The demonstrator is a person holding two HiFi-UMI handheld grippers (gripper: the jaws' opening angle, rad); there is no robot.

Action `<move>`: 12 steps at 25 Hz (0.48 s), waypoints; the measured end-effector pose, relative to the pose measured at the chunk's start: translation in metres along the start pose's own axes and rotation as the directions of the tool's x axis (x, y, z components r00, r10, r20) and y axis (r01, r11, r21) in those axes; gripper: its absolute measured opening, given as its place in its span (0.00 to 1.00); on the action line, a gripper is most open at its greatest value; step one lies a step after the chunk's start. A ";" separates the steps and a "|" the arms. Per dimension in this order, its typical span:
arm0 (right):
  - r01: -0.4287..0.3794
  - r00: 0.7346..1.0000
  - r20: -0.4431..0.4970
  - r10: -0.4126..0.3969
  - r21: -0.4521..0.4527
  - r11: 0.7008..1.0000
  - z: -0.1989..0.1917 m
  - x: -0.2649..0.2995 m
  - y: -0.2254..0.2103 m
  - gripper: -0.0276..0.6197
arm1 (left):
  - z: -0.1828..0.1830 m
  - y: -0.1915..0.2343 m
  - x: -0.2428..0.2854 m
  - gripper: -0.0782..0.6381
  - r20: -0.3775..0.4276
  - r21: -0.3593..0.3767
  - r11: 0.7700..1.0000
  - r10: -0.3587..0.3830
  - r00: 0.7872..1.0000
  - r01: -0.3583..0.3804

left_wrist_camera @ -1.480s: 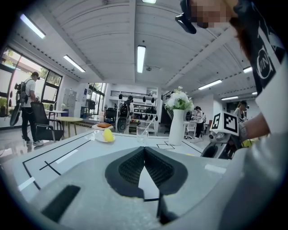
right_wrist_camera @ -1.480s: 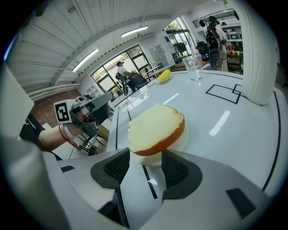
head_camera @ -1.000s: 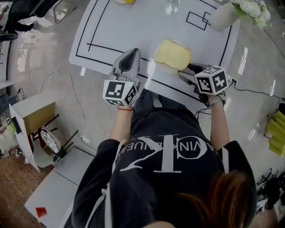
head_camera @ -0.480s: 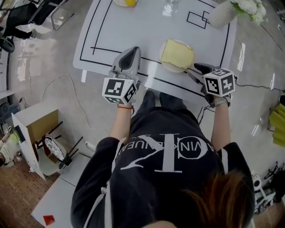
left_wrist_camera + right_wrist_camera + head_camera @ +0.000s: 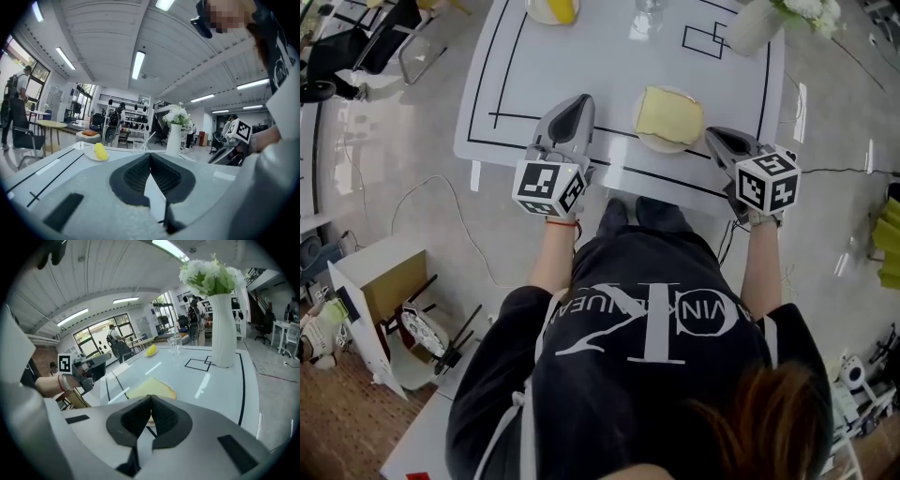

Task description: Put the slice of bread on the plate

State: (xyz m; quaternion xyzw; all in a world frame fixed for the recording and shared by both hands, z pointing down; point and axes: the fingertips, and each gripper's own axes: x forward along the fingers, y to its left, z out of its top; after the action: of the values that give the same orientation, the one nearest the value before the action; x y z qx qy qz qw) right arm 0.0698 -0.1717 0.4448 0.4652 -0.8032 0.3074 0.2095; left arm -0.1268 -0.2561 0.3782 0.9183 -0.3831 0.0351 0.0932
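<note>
Though wide beside the slice of bread [image 5: 668,114] a second back, now shut tight on nothing and drawn off toward the near edge: right claw [image 5: 715,136], jaws just closed. Left claw [image 5: 576,103] likewise pressed together, empty, parked over the surface [image 5: 581,56] left of the plate [image 5: 654,146]. Bread flat on the plate, touched by neither. Reads as task done; nothing left but to withdraw. Plate mostly covered by bread, only rim slivers visible. Vase [image 5: 748,28] and yellow item [image 5: 555,7] cut off at top edge; underside contact of bread with plate not checkable.
</note>
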 end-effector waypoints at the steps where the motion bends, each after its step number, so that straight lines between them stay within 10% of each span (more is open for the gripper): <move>1: 0.007 1.000 0.027 -0.007 -0.002 1.000 0.005 -0.002 0.001 0.05 | 0.001 0.001 0.001 0.12 0.003 0.003 1.000 -0.004 1.000 0.004; 12: 0.142 0.945 0.307 -0.114 -0.071 0.987 0.057 -0.033 0.001 0.05 | 0.019 -0.004 0.015 0.12 0.041 0.035 0.998 -0.051 0.998 0.050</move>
State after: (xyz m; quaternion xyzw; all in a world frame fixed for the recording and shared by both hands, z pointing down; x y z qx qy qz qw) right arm 0.0817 -0.1895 0.3826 0.5479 -0.8071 0.1810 0.1249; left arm -0.1135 -0.2675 0.3606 0.9297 -0.3611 0.0198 0.0704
